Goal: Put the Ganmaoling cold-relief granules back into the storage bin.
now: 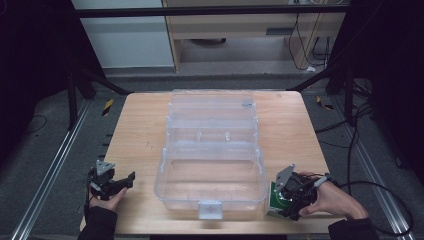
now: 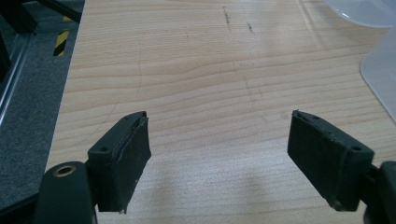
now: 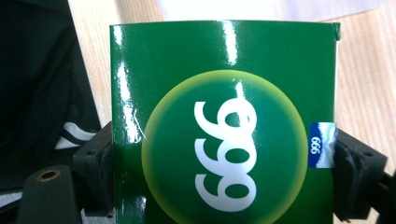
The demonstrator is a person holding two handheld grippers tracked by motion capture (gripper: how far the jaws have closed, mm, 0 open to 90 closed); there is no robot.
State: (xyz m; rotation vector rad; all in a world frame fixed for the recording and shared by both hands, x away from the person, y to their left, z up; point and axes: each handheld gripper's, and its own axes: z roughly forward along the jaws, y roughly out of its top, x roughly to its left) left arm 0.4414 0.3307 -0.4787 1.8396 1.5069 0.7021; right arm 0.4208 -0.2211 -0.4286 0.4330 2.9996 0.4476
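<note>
Now | your right claw (image 3: 219, 154) clamps green box (image 3: 224, 121) by its side edges | light, glossy, crushable, squeeze gently | left claw (image 2: 217, 158) wide, empty over surface (image 2: 196, 70)

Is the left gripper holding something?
No, the left gripper has its jaws wide apart with just bare wooden table between them.
</note>
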